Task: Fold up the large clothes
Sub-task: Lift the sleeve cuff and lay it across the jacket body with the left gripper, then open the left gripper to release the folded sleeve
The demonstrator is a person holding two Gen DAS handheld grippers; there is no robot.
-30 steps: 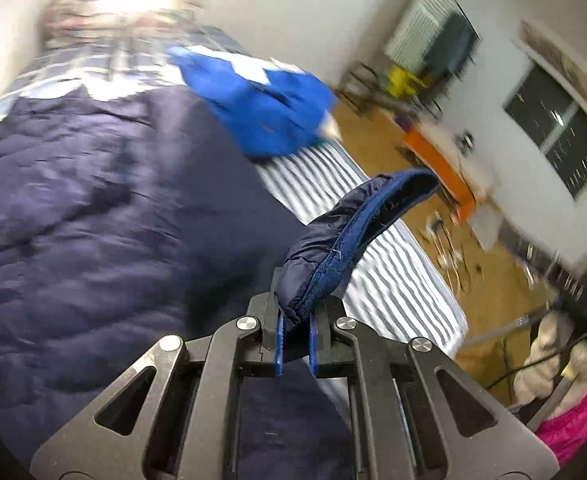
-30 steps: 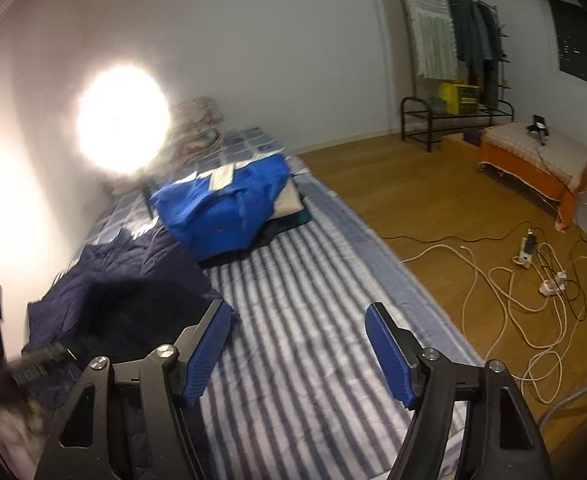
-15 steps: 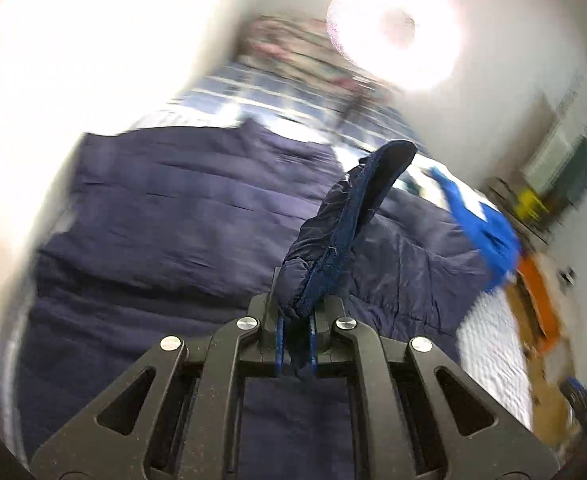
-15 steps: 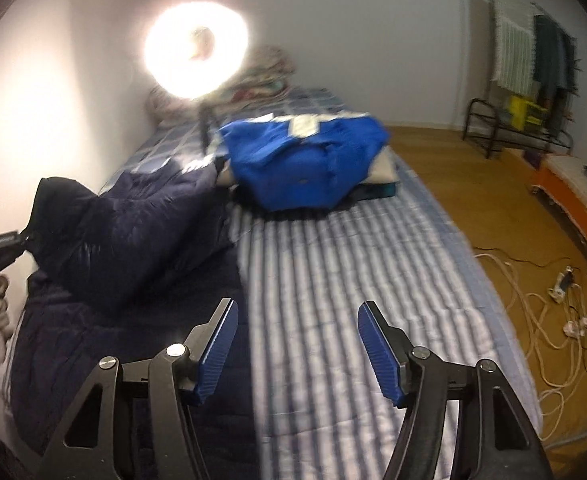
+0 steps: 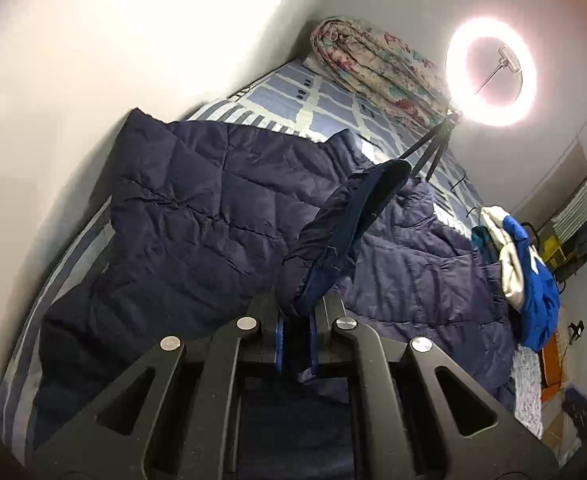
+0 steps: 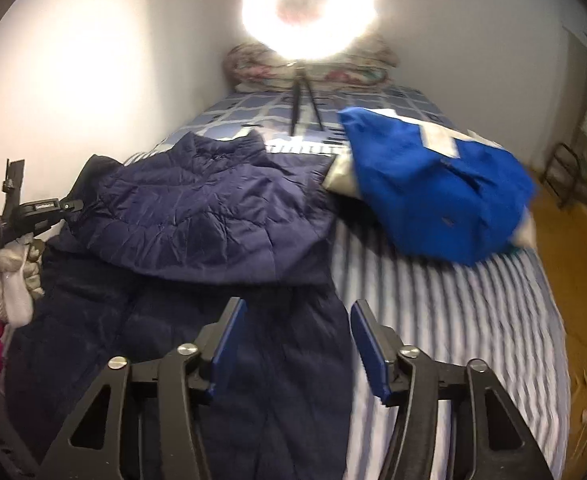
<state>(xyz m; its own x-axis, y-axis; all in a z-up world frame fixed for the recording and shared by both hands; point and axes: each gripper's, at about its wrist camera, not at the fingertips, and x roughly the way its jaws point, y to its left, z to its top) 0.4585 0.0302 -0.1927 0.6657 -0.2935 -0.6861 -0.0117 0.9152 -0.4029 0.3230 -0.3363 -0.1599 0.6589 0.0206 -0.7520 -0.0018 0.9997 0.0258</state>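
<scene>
A large navy quilted jacket (image 5: 197, 216) lies spread on the bed, one part folded over the rest (image 6: 213, 216). My left gripper (image 5: 295, 340) is shut on a padded edge of the navy jacket, which sticks up from between its blue pads. In the right wrist view the left gripper (image 6: 33, 212) shows at the far left in a gloved hand. My right gripper (image 6: 299, 344) hovers over the jacket's lower part with its jaws closing; nothing is pinched between its blue pads (image 6: 369, 344).
A bright blue garment (image 6: 433, 200) lies heaped on the striped bed sheet (image 6: 453, 320) to the right. A ring light on a tripod (image 6: 305, 0) stands at the bed's head before a rolled floral quilt (image 5: 373, 64). The white wall runs along the left; wooden floor lies right.
The left gripper has swung with the jacket's edge toward the wall side, laying part of the jacket over the rest. The right gripper has moved left over the jacket and its jaws have narrowed.
</scene>
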